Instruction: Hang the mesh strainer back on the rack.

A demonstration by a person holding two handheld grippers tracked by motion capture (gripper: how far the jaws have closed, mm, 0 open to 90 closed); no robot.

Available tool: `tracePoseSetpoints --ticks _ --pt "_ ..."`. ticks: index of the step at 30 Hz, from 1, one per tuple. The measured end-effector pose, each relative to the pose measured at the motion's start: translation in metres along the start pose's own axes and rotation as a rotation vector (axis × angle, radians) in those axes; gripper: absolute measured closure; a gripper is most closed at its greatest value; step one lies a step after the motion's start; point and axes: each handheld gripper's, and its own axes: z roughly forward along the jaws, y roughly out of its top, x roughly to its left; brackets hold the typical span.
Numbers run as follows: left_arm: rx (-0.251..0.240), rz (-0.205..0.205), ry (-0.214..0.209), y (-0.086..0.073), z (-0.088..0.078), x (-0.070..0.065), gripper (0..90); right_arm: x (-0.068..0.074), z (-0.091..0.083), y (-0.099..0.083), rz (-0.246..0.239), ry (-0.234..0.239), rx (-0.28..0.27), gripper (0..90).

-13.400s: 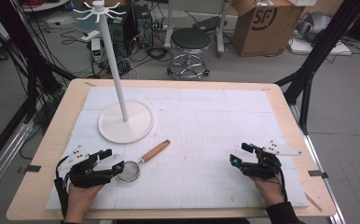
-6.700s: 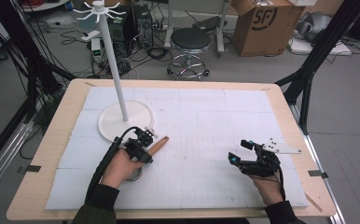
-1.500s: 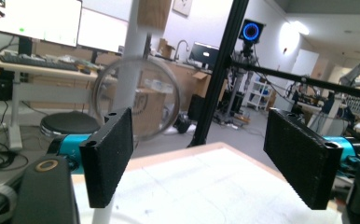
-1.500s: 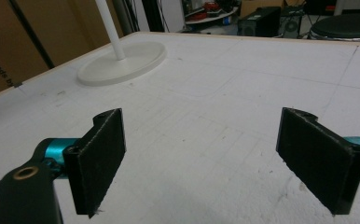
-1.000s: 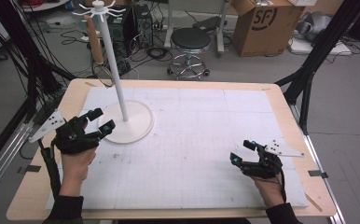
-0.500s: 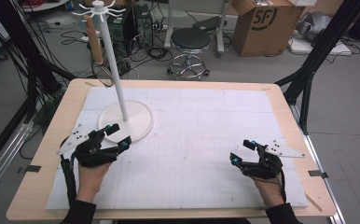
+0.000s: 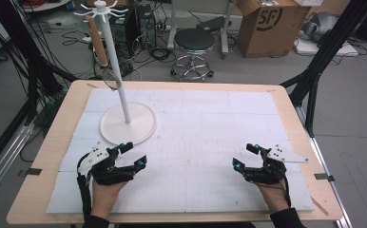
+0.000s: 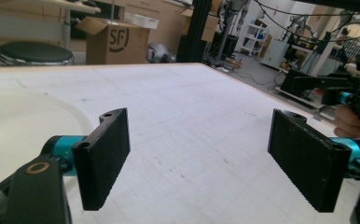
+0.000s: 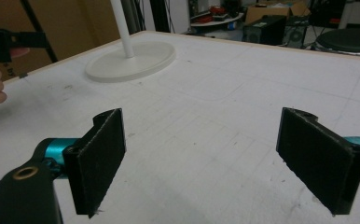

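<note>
A small strainer (image 7: 101,54) with a wooden handle hangs from a hook of the white rack (image 7: 117,71), its mesh ring low beside the pole. The rack's round base (image 7: 139,128) stands at the table's back left. My left gripper (image 7: 135,154) rests just in front of that base, open, with nothing between its jaws (image 8: 206,163). My right gripper (image 7: 243,156) lies at the front right, also open and holding nothing (image 9: 206,163). The right gripper view looks across the mat to the rack base (image 9: 131,60) and pole (image 9: 122,25).
A white gridded mat (image 7: 205,123) covers the wooden table (image 7: 53,142). Behind the table stand a black stool (image 7: 193,42), a cardboard box (image 7: 267,23) and cables on the floor. Black frame legs (image 7: 324,57) rise at the right.
The strainer that lay on the mat earlier now hangs on the rack. In the last second my left gripper drew back from beside the rack toward the front edge. The right gripper stayed put.
</note>
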Motion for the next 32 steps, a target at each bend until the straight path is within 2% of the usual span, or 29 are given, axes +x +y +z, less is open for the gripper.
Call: tracePoseSetpoints --ticks 2,5,8,10,12,18,32 --pt "0.011 0.025 0.016 -0.0007 0.0003 -0.0039 20.5 0.001 0.0 -0.0005 -0.003 0.0 0.0 14.9" --pt "0.006 0.04 0.041 -0.0007 -0.0014 -0.0062 20.4 0.0009 0.0003 -0.0007 0.002 0.002 0.004 15.0" --pt "-0.01 0.028 0.059 -0.0029 -0.0058 -0.006 20.4 -0.0001 0.0014 -0.0021 0.002 0.003 0.008 14.9" --pt "-0.01 0.041 0.074 -0.0034 -0.0072 -0.0049 20.4 -0.0002 0.0019 -0.0023 0.0 0.004 0.011 14.9" --pt "-0.009 0.034 0.082 -0.0042 -0.0073 -0.0031 20.4 0.0001 0.0027 -0.0025 0.003 0.005 0.014 14.8" --pt "0.02 0.045 0.068 -0.0067 -0.004 -0.001 20.3 -0.0011 0.0033 -0.0044 0.002 -0.007 0.015 14.6" --pt "0.008 0.059 0.066 -0.0046 -0.0038 0.0002 20.3 -0.0005 0.0037 -0.0052 -0.001 -0.007 0.017 14.6"
